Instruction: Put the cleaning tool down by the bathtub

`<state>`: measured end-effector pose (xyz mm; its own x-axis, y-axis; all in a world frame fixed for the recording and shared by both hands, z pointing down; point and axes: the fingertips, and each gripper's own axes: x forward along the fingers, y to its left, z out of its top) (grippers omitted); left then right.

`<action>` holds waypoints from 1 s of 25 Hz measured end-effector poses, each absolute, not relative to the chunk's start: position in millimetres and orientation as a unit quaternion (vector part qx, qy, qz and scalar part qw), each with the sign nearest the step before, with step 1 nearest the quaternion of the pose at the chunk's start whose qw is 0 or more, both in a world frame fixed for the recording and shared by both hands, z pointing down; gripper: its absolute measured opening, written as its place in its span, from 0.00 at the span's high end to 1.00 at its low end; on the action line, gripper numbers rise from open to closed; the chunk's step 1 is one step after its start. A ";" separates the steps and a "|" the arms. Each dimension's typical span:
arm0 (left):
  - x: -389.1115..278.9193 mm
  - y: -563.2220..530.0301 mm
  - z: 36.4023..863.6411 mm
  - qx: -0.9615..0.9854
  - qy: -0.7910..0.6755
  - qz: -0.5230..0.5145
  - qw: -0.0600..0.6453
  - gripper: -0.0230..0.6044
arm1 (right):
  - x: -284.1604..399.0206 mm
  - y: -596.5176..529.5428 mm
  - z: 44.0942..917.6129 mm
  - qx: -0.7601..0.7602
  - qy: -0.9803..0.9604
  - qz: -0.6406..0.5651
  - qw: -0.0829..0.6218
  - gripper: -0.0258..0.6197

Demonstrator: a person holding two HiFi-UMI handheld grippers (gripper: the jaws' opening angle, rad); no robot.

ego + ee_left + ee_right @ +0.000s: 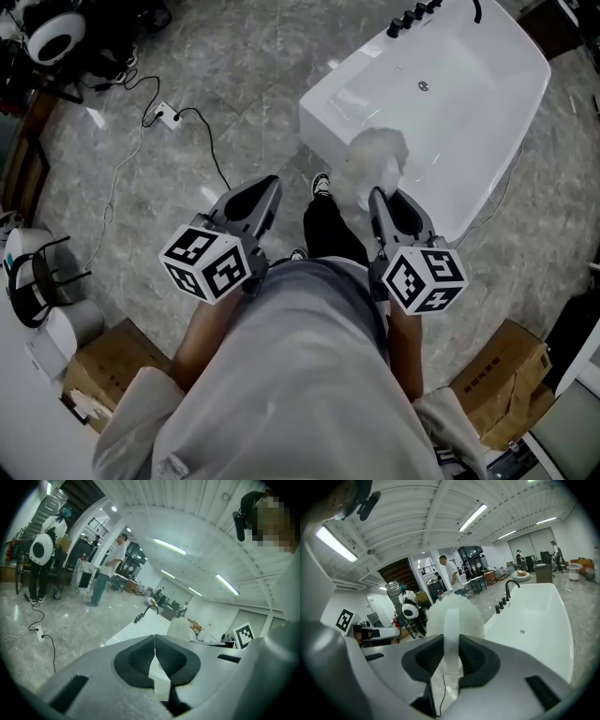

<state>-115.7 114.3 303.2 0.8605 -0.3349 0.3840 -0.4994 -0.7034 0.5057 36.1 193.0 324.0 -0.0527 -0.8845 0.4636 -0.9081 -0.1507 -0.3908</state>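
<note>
Right gripper [381, 197]: clamped on cleaning tool [375, 155] handle
Left gripper [269, 185]: closed, empty
Ahead: bathtub [469, 66] rim
Left floor: power strip [165, 115]

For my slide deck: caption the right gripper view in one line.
Right hand-held gripper clamps the handle of a fluffy white cleaning tool, with the white bathtub beyond.

Grey marble floor [234, 75], cardboard boxes [122, 358], ceiling striplights [474, 516].
</note>
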 end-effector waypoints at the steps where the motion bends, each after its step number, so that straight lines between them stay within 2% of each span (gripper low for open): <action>1: -108.4 107.3 302.3 0.913 -0.227 0.132 0.311 0.95 | 43.5 186.1 325.8 0.689 -0.650 0.321 0.016 0.82; 19: -27.2 2.8 290.3 0.907 -0.259 0.138 0.303 0.95 | 131.5 62.4 332.0 0.660 -0.674 0.331 -0.009 0.82; 25: -6.3 -21.7 293.3 0.905 -0.265 0.139 0.302 0.95 | 156.0 38.6 336.8 0.661 -0.675 0.326 0.006 0.82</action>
